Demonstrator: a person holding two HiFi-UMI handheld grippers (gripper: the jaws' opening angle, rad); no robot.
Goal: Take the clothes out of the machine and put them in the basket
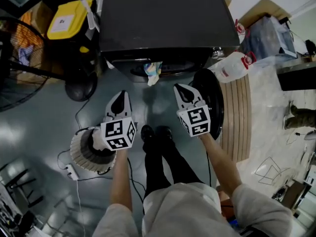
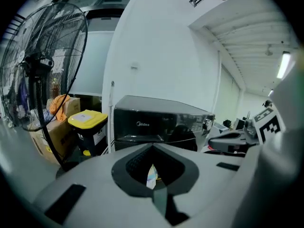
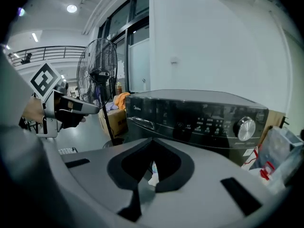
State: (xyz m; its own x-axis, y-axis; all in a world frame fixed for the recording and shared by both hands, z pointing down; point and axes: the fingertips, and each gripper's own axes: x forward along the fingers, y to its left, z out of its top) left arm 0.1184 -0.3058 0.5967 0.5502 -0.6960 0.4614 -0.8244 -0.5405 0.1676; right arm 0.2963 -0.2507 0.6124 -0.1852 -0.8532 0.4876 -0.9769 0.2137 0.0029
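Both grippers hang in front of the dark washing machine (image 1: pixel 168 19), each closed and empty: the left gripper (image 1: pixel 120 98) and the right gripper (image 1: pixel 181 90) have their jaws together with nothing between them. A pale, patterned piece of clothing (image 1: pixel 153 73) hangs out of the machine's opening, and the drum behind it is too dark to see into. The round door (image 1: pixel 213 105) stands open at the machine's right, partly covered by the right gripper. A round ribbed white tub (image 1: pixel 81 154) in front of the machine is half hidden under the left gripper; whether it is the basket is unclear.
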